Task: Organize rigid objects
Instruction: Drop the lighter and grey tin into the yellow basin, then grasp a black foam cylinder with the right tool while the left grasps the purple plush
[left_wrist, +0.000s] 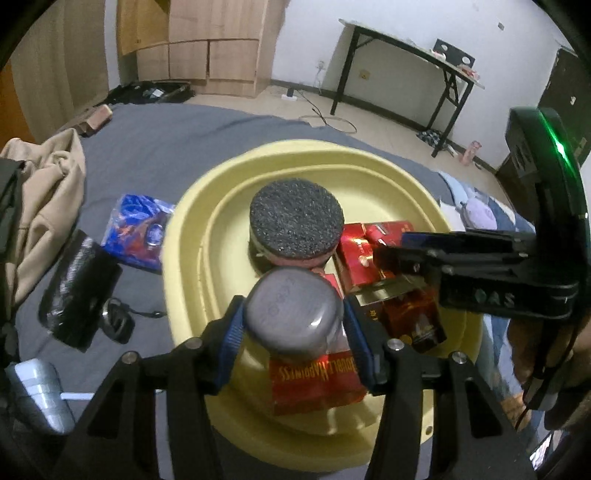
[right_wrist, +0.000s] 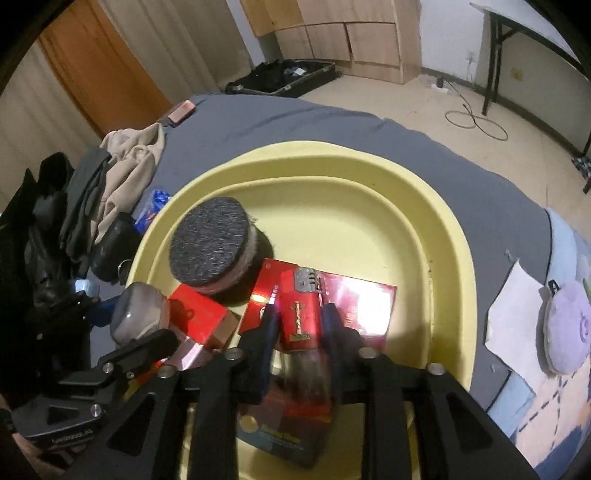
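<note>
Your left gripper (left_wrist: 293, 325) pinches a grey jar (left_wrist: 293, 314) above the yellow basin (left_wrist: 184, 236); your right gripper (right_wrist: 300, 325) clamps a red lighter (right_wrist: 299, 310). Both are mid-placement, I judge: lower, then release beside the red boxes (left_wrist: 356, 258) and the round brush (left_wrist: 295, 221) beyond.

1. The lower end of the red lighter (right_wrist: 300, 314), between the right gripper (right_wrist: 301, 325) fingers, smears into motion blur
2. A silver cylinder (left_wrist: 37, 395) is cut off by the left wrist view's left edge
3. The round grey jar (left_wrist: 293, 314) hides part of the red pack (left_wrist: 317, 384) lettered upside down
</note>
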